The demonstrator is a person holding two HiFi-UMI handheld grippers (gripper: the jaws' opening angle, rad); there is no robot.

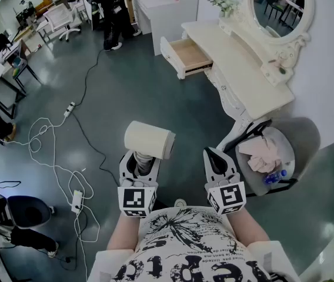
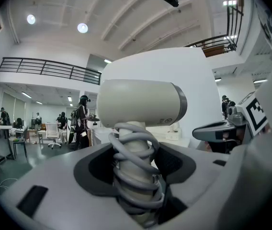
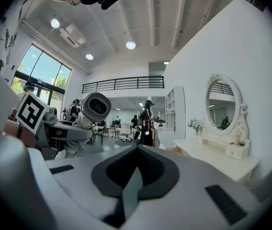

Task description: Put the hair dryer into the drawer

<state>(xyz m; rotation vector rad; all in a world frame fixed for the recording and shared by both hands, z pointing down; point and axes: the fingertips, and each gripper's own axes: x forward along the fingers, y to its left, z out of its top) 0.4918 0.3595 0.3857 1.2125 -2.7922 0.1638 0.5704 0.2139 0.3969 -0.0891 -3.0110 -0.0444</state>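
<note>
A cream hair dryer point(image 1: 149, 140) stands upright in my left gripper point(image 1: 139, 160), its grey cord coiled round the handle. In the left gripper view the jaws press on that wrapped handle point(image 2: 135, 171) and the barrel point(image 2: 141, 104) lies across above them. My right gripper point(image 1: 215, 157) hangs beside it to the right, shut with nothing in it; in the right gripper view point(image 3: 135, 176) its pads meet. The open drawer point(image 1: 187, 54) juts out from the cream dressing table point(image 1: 255, 84) well ahead, empty as far as I can see. The hair dryer point(image 3: 95, 107) also shows left of the right gripper.
A round stool point(image 1: 293, 151) with crumpled cloth and a blue bottle stands close on the right, by the table's leg. White cables and a power strip point(image 1: 77, 200) trail over the floor at left. People stand far back point(image 1: 114, 16). An oval mirror point(image 1: 279, 4) tops the table.
</note>
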